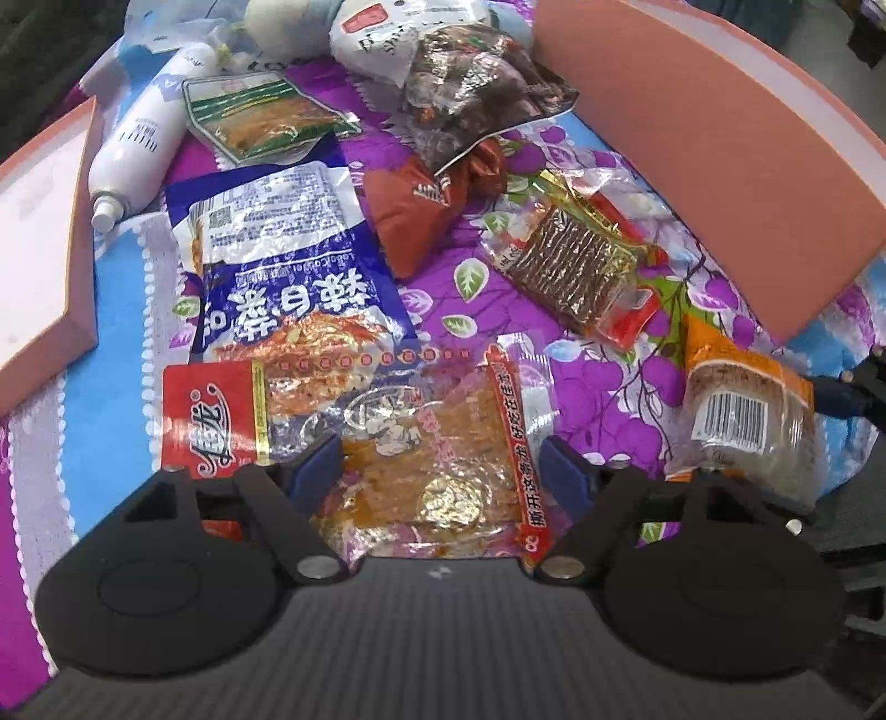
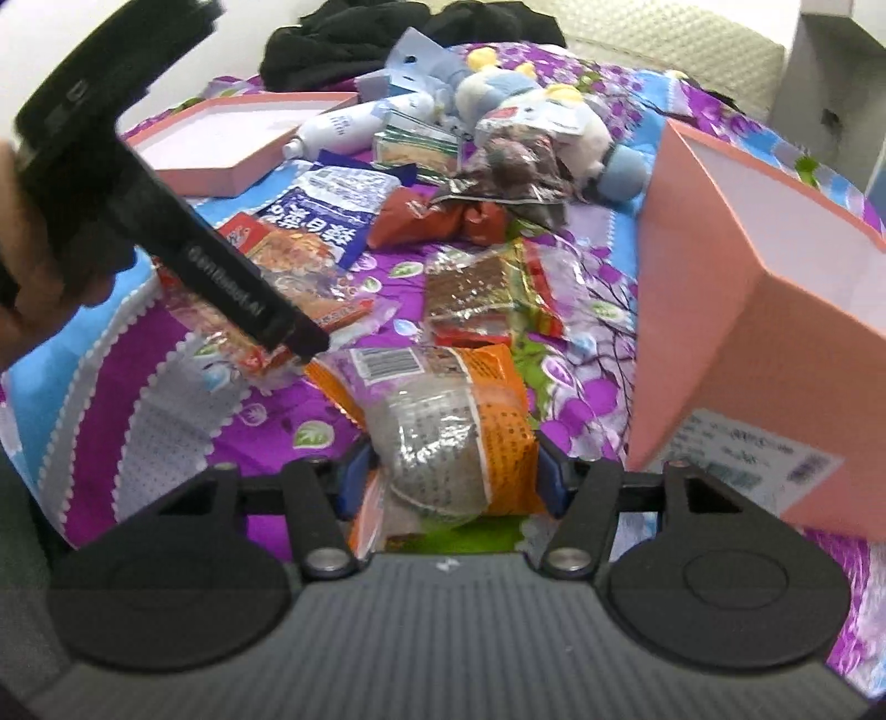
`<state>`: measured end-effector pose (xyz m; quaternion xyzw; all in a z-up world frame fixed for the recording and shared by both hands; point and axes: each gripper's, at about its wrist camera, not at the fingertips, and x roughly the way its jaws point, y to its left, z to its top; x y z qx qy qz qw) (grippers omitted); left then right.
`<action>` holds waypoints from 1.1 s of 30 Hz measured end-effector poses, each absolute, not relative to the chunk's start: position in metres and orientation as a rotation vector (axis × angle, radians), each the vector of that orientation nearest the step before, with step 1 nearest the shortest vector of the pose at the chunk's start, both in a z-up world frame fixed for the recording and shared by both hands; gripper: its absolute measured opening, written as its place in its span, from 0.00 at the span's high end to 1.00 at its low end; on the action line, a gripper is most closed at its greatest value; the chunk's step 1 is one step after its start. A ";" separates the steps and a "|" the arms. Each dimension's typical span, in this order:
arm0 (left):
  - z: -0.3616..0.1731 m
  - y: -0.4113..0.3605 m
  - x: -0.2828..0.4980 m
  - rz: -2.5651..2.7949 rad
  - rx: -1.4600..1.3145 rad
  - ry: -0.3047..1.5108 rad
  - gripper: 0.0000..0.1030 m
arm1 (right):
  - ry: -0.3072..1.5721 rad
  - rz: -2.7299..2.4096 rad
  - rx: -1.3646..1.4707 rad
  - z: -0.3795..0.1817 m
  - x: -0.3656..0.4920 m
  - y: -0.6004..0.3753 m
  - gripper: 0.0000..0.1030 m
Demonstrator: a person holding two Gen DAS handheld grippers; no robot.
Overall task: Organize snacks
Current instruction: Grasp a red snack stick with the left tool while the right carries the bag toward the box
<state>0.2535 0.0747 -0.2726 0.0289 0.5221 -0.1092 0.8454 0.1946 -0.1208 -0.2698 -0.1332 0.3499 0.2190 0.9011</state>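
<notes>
Purple flowered bedding [image 1: 598,382] carries the whole scatter of snacks, hemmed by a pink box [image 1: 714,160] at far right and a shallow pink lid [image 1: 39,266] at left; we find little bare cloth except near the left edge. Our left gripper [image 1: 443,471] straddles a red-and-orange spicy strip packet [image 1: 387,443], fingers [image 1: 318,465] spread either side; whether the pads press it we cannot tell, since the packet's near end runs under the gripper body. Our right gripper [image 2: 451,476] brackets an orange barcode packet [image 2: 443,421], blue pads tight against its sides, gripping it. A blue-and-white packet [image 1: 277,260] lies partly beneath the strip packet. Only the right wrist view shows the plush toy [image 2: 531,111], dark clothing [image 2: 387,39] beyond, and the hand [image 2: 33,266] holding the left gripper; a white bottle [image 1: 138,149] shows in both.
</notes>
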 end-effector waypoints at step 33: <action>-0.185 0.084 0.188 -0.147 -0.163 0.905 0.93 | 0.638 0.379 -0.072 -0.198 0.158 -0.138 0.42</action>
